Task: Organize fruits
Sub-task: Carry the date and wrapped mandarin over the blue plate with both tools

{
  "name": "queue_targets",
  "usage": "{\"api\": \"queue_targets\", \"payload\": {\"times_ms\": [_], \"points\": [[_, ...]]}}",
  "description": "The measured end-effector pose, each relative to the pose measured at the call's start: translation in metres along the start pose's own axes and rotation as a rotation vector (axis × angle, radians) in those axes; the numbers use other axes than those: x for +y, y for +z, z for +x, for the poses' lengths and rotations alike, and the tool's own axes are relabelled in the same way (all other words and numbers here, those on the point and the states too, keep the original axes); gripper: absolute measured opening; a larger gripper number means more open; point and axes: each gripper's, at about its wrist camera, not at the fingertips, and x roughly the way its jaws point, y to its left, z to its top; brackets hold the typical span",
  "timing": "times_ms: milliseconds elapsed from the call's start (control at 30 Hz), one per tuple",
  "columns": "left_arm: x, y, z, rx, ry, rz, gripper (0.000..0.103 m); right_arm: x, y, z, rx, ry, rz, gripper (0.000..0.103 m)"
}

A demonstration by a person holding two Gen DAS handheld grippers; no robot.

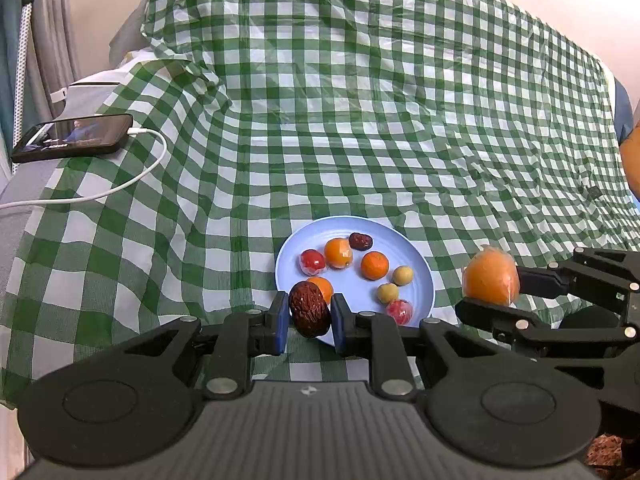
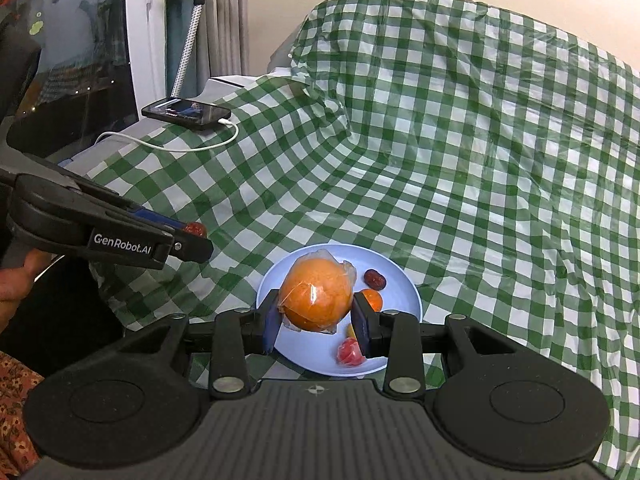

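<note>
The left gripper (image 1: 310, 314) clamps its jaws on a dried date (image 1: 309, 309); the right gripper (image 2: 316, 316) grips a wrapped orange (image 2: 316, 294), both above the plate (image 1: 416, 264), presumably for sorting.

A green-and-white checked cloth (image 1: 380, 120) is spread over the whole surface and is draped up over a raised bulk at the back, with many creases and a glossy sheen. A black phone (image 1: 74, 136) is laid flat just off the cloth's far left edge, its screen lit. A white cable (image 1: 120, 186) is plugged into the phone's end nearest the cloth and is trailed in a loop across the cloth's left border. Grey curtains (image 1: 56, 28) are hung beyond the phone, behind the cloth's left corner.
</note>
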Motion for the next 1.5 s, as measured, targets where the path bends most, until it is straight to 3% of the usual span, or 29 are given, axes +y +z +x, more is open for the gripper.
{"api": "queue_targets", "payload": {"times_ms": [333, 1133, 1500], "points": [[-0.001, 0.006, 0.009, 0.01, 0.004, -0.007, 0.024, -0.004, -0.002, 0.006, 0.01, 0.004, 0.025, 0.039], [-0.037, 0.039, 0.067, 0.114, 0.012, -0.006, 0.024, -0.056, -0.013, 0.033, 0.06, 0.02, 0.128, 0.039], [-0.043, 0.051, 0.097, 0.155, 0.035, 0.007, 0.024, -0.071, -0.011, 0.063, 0.099, 0.014, 0.164, 0.039]]}}
